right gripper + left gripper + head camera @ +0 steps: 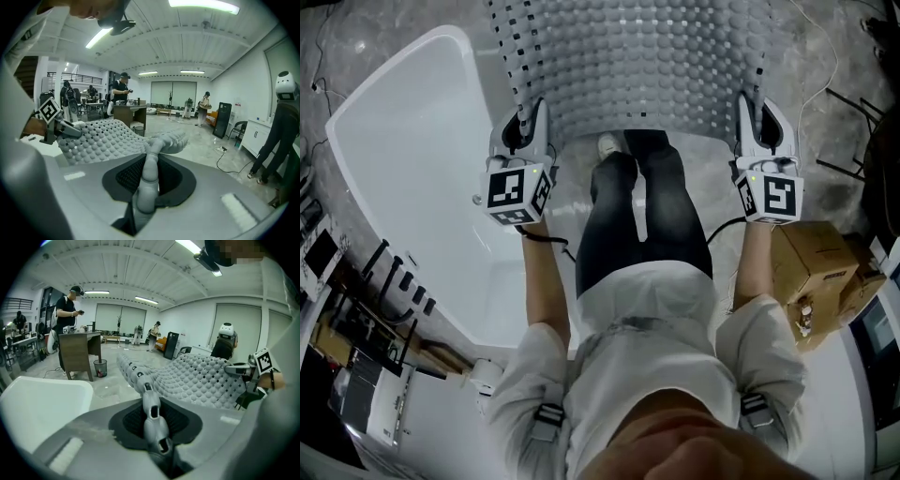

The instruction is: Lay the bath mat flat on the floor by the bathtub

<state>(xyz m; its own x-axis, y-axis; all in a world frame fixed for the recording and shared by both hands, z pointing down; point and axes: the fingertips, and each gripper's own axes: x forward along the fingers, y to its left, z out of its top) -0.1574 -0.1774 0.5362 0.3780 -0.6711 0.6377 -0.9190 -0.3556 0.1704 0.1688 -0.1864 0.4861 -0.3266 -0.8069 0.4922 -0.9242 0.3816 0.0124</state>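
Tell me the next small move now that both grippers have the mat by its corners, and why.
The left gripper and right gripper each pinch a near corner of the mat, holding that edge up off the floor beside the bathtub. Probably best to lower both together, jaws kept shut, until the mat lies flat.

We see the grey bath mat [637, 66], covered in round bumps and small square holes, spread wide with its near edge held up by both corners above the marbled floor [811, 84]. The white bathtub [403, 169] lies to its left.
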